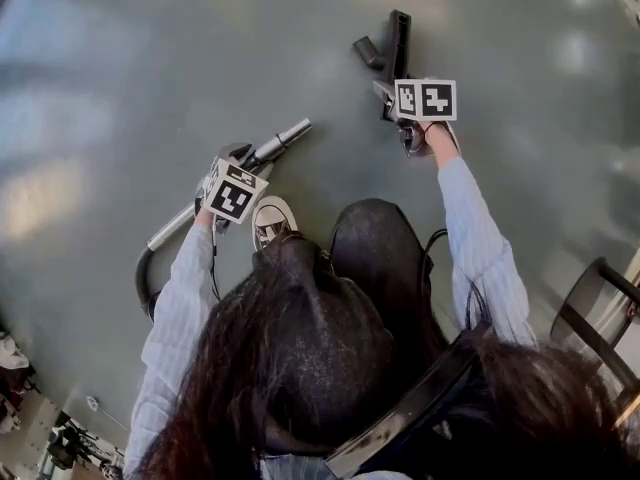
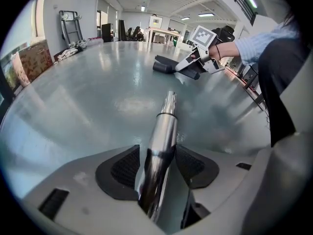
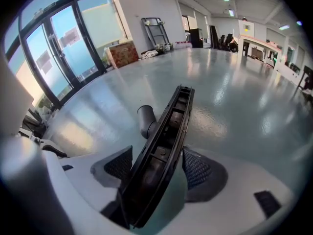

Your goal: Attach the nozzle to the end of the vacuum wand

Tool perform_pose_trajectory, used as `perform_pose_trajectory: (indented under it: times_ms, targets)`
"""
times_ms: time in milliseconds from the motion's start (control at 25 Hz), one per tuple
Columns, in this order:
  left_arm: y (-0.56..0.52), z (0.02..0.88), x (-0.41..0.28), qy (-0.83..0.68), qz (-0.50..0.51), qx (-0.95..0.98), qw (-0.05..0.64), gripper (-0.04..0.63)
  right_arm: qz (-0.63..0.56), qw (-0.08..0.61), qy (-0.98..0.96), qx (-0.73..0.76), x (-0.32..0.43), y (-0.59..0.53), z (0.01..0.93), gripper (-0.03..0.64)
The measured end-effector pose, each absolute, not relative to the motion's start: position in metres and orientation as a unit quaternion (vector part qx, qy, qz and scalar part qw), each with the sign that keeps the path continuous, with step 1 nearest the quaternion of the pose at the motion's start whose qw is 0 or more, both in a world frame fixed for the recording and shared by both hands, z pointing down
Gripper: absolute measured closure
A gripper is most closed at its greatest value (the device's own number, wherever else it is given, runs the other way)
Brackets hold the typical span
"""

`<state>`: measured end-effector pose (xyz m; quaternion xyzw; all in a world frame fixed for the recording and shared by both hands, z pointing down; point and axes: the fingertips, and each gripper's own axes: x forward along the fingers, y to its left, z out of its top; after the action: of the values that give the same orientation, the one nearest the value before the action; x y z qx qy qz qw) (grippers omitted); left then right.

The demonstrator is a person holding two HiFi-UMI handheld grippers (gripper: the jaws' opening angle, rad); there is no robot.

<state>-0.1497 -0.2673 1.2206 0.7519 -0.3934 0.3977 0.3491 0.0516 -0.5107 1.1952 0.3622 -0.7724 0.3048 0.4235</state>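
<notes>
The chrome vacuum wand point(image 1: 282, 140) lies on the grey floor, its bare end pointing up-right. My left gripper point(image 1: 243, 156) is down over it; in the left gripper view the wand point(image 2: 164, 131) runs between the two pads, and the gripper point(image 2: 157, 165) stands open around it. The black floor nozzle point(image 1: 398, 43) lies further away, its round neck point(image 1: 366, 53) facing left. My right gripper point(image 1: 390, 98) straddles its near end. In the right gripper view the nozzle point(image 3: 168, 136) lies on edge between the open gripper point(image 3: 156, 168) pads, with its neck point(image 3: 145, 119) sticking out left.
The wand's black hose point(image 1: 142, 278) curls at the lower left. A shoe point(image 1: 270, 223) stands just beside the left gripper. A black chair point(image 1: 600, 318) is at the right. A trolley point(image 2: 71, 28) and boxes point(image 2: 32, 60) stand far off by the wall.
</notes>
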Motion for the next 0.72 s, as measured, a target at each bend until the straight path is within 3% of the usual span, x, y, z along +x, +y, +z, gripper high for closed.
perform_pose_trajectory:
  times_ms: [240, 400, 720]
  targets:
    - [-0.264, 1.241, -0.146, -0.384, 0.417, 0.749, 0.341, 0.376, 0.248, 0.52, -0.736, 0.355, 0.054, -0.512, 1.233, 0.316]
    - [-0.268, 1.243, -0.143, -0.379, 0.436, 0.746, 0.331, 0.374, 0.242, 0.524, -0.735, 0.356, 0.053, -0.519, 1.232, 0.324]
    - [-0.26, 1.244, -0.143, -0.353, 0.464, 0.747, 0.319, 0.391, 0.094, 0.531, -0.815, 0.21, 0.021, -0.494, 1.209, 0.362]
